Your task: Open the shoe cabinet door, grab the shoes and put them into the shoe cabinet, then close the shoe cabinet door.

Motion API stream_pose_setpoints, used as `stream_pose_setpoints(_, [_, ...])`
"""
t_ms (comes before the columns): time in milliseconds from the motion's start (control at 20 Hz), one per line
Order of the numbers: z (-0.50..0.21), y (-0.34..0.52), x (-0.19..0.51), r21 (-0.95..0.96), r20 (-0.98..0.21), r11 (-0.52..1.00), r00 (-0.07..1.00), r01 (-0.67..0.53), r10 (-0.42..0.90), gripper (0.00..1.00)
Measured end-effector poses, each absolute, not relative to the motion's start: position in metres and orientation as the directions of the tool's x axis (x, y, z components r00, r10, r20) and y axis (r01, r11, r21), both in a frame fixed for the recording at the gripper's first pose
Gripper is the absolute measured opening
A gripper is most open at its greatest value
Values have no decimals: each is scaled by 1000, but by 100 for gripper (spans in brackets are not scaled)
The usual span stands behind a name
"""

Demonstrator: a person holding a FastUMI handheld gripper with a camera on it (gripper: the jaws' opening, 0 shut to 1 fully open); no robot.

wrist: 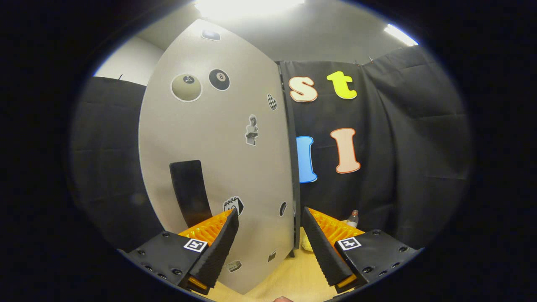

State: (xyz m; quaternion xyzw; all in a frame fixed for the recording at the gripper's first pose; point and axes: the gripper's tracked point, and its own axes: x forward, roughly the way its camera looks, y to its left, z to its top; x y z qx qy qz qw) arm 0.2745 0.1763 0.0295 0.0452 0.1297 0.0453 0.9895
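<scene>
Gripper point(270, 235) is held level, pointing at the cabinet door point(218, 167) from close range. Fingers point(218, 247) stand wide apart, holding nothing; the door's free edge sits between them, nearer the right finger, contact not confirmed. One dark handle point(189, 193) lies just beyond the left finger. Stickers on the door: at least eight counted. One small bottle point(353, 218) stands beyond the right finger. Counter point(293, 272) lies below the fingers.
</scene>
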Motion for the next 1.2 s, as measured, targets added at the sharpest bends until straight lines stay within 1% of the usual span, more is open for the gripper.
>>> stream_pose_setpoints(300, [24,244,310,140,-251,973,944,-184,214,97])
stream_pose_setpoints(600, [22,312,340,153,-238,951,924,-268,298,96])
stream_pose_setpoints(900, [27,317,331,137,-218,948,925,-288,313,97])
stream_pose_setpoints(1200, [26,284,303,93,-218,963,938,-255,269,97])
